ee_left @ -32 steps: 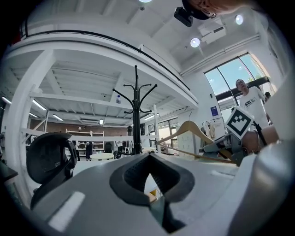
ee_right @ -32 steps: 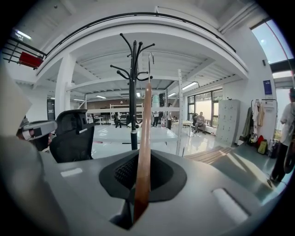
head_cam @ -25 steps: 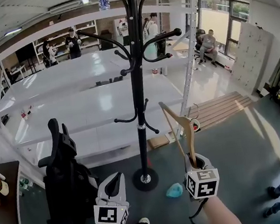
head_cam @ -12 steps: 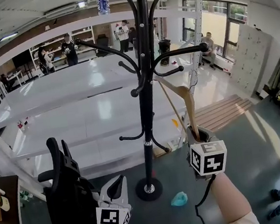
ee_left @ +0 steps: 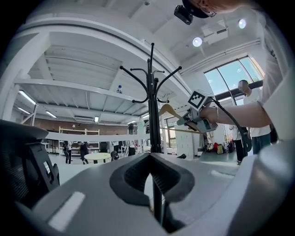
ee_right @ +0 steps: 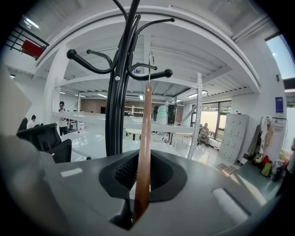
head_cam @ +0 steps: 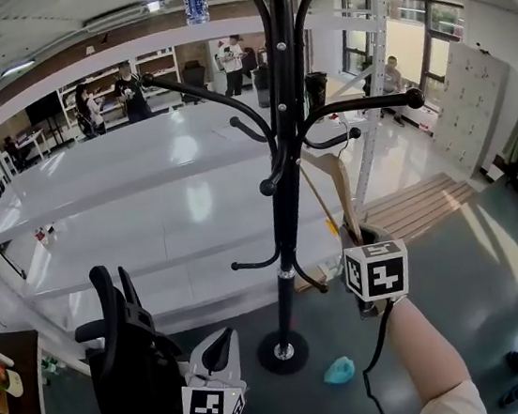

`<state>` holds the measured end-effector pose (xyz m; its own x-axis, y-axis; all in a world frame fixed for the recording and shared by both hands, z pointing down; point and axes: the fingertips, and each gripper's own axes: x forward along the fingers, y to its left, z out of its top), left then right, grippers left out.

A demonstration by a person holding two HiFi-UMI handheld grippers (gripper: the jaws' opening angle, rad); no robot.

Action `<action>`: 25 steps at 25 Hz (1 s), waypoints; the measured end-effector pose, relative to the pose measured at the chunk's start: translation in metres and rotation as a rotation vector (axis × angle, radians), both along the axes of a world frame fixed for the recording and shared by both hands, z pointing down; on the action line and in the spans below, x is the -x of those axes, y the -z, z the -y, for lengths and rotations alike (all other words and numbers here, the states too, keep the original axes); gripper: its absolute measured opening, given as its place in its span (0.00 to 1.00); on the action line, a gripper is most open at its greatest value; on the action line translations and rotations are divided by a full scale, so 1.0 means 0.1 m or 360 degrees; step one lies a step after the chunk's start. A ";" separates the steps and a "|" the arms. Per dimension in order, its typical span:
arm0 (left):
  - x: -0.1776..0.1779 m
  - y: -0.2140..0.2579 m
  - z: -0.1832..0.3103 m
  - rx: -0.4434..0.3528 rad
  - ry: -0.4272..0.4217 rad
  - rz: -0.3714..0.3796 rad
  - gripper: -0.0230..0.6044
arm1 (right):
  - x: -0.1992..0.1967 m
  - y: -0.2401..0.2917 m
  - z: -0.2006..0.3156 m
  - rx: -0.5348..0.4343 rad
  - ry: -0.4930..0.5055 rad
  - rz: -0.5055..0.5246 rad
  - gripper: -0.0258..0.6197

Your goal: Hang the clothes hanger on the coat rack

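The black coat rack (head_cam: pixel 285 188) stands in front of me, its base (head_cam: pixel 283 351) on the floor. My right gripper (head_cam: pixel 357 234) is shut on the lower end of a wooden clothes hanger (head_cam: pixel 336 177), held upright to the right of the pole. The hanger's metal hook (head_cam: pixel 361 143) is up beside a short knobbed arm (head_cam: pixel 352 133), under a longer arm (head_cam: pixel 412 98). In the right gripper view the hanger (ee_right: pixel 145 138) rises from the jaws, its hook (ee_right: pixel 150 64) just left of an arm's knob (ee_right: pixel 168 72). My left gripper (head_cam: pixel 221 339) hangs low, shut and empty.
A black office chair (head_cam: pixel 129 370) stands at the left, close to the left gripper. A teal object (head_cam: pixel 338 371) lies on the floor right of the rack's base. White shelving (head_cam: pixel 142 179) runs behind; a wooden pallet (head_cam: pixel 420 204) lies at right. People stand far back.
My right gripper has lifted the hanger higher and brought its hook up to the rack's right-hand arms. The left gripper has stayed low and shut.
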<state>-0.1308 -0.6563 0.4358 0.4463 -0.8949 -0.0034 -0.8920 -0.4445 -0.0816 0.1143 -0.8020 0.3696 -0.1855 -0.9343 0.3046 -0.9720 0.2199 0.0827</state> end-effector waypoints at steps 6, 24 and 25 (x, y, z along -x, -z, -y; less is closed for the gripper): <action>0.03 -0.13 0.09 0.0045 0.0013 -0.0002 0.04 | 0.14 -0.21 0.15 0.0065 0.0050 -0.0010 0.12; 0.09 -0.26 -0.09 0.0080 0.0034 -0.0004 0.04 | 0.19 -0.28 0.09 -0.0083 -0.0013 -0.0006 0.21; 0.07 -0.25 -0.11 0.0075 0.0029 -0.0002 0.04 | 0.18 -0.23 0.05 -0.0137 -0.0010 -0.0017 0.25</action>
<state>-0.1377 -0.6457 0.4604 0.4301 -0.9020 0.0382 -0.9000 -0.4317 -0.0598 0.0959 -0.8068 0.3930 -0.1767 -0.9582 0.2252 -0.9723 0.2054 0.1113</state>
